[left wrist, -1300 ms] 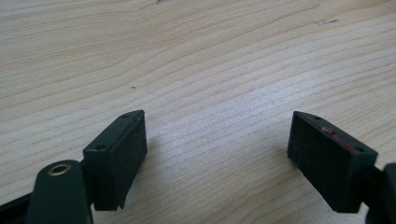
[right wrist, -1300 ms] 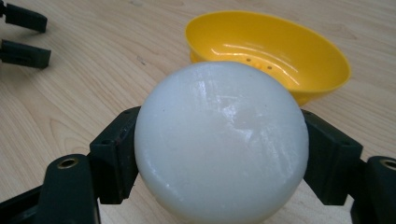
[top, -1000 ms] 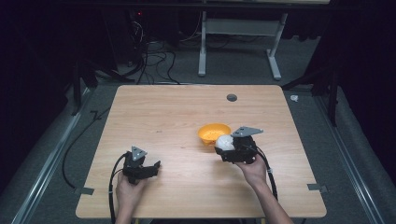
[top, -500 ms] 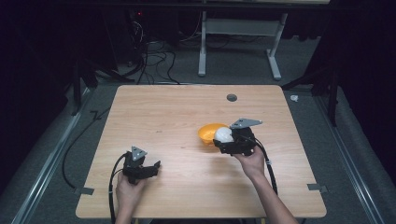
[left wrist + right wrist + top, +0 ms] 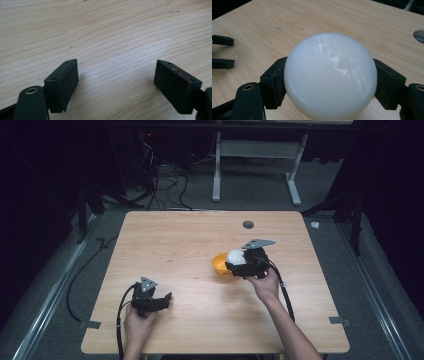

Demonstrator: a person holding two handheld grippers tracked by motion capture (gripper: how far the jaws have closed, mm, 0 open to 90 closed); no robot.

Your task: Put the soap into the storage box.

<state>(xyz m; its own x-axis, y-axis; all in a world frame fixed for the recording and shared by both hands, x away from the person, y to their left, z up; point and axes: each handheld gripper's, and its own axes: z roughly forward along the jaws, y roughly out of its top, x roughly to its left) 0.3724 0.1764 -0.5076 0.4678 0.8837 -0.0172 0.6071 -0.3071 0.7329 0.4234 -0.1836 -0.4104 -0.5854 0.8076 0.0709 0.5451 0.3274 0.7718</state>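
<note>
A: What has shifted over the last second?
B: The right gripper (image 5: 235, 263), carrying the white ball (image 5: 235, 257), has moved toward the bench's far edge and slightly left, from beside the orange bowl (image 5: 220, 264) to over it.
A: Anything else?
B: The bowl is now more covered; its right part is hidden.

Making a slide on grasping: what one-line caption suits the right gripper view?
Right gripper clamps a white ball between its black jaws above the wooden table.
</note>
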